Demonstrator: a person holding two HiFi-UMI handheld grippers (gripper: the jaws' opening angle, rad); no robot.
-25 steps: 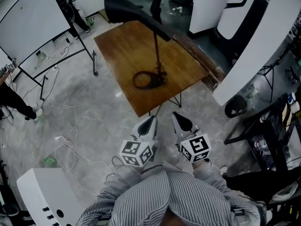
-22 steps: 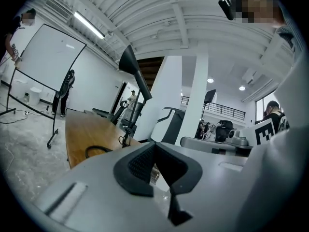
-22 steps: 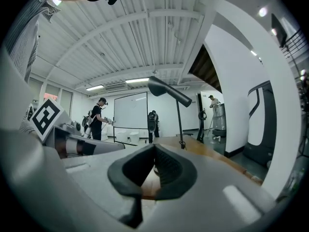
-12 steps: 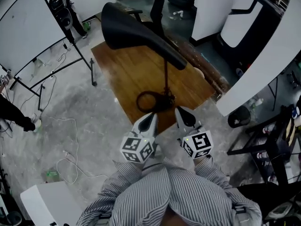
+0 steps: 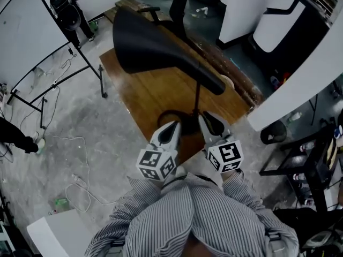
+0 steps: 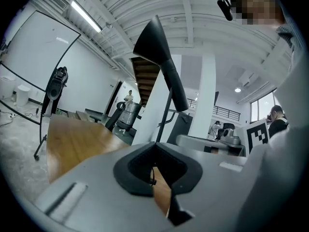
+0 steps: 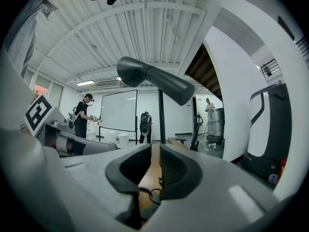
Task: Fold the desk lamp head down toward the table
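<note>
The black desk lamp stands on the wooden table (image 5: 140, 92). Its big cone head (image 5: 155, 47) is raised, high on a thin upright stem (image 5: 196, 98) above a ring base (image 5: 165, 115). My left gripper (image 5: 171, 126) and right gripper (image 5: 209, 121) point level over the table's near edge, either side of the stem and short of it. Both hold nothing. In the left gripper view the gripper (image 6: 153, 146) is shut, with the head (image 6: 157, 47) up ahead. In the right gripper view the gripper (image 7: 154, 148) shows only a thin slit, and the head (image 7: 149, 79) is above it.
A whiteboard on a stand (image 5: 32, 31) and a tripod speaker (image 5: 67, 7) are at the left. Cables (image 5: 75, 186) lie on the concrete floor. White panels (image 5: 300, 74) and a black rack (image 5: 316, 159) close the right side. A black chair (image 5: 179, 4) stands behind the table.
Both grippers and the person have moved forward to the table's near edge. The lamp now looms larger and nearer. Its head has not changed pose.
</note>
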